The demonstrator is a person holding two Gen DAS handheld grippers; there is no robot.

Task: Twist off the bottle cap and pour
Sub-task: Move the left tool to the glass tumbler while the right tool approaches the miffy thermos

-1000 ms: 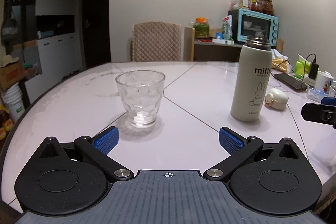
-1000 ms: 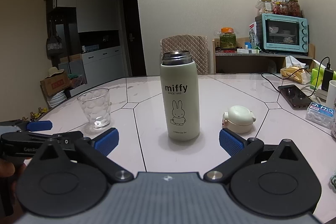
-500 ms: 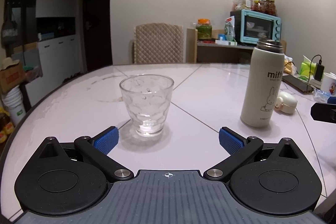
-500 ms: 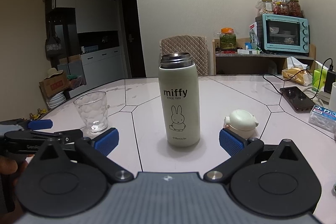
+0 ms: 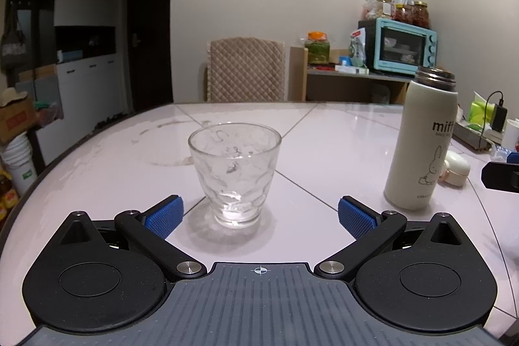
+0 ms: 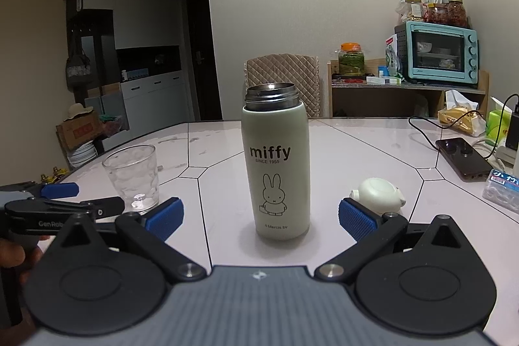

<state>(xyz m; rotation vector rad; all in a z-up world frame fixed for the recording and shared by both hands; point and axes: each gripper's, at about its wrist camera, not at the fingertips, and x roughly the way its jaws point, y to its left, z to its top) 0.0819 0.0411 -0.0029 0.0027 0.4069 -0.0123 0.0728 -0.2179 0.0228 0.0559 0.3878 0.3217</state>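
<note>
A cream "miffy" bottle [image 6: 275,171] stands upright on the white table with its steel mouth uncapped; it also shows at the right of the left wrist view [image 5: 421,141]. Its cream cap [image 6: 378,195] lies on the table to the bottle's right, seen again as the cap [image 5: 455,167] behind the bottle. An empty clear glass [image 5: 235,174] stands upright just ahead of my left gripper [image 5: 258,213], which is open with the glass a little beyond its blue pads. My right gripper [image 6: 261,218] is open, its fingers either side of the bottle's base without touching. The glass [image 6: 133,179] stands left of the bottle.
At the right table edge lie a phone [image 6: 464,158] on a charging cable, a small blue packet [image 6: 501,190] and tissue boxes. A quilted chair [image 5: 246,73] stands at the far side. A shelf with a teal oven [image 6: 438,54] and jars lines the wall.
My left gripper has moved closer to the glass, which now looms larger and more central. My right gripper has closed in on the bottle. Both stay open.
</note>
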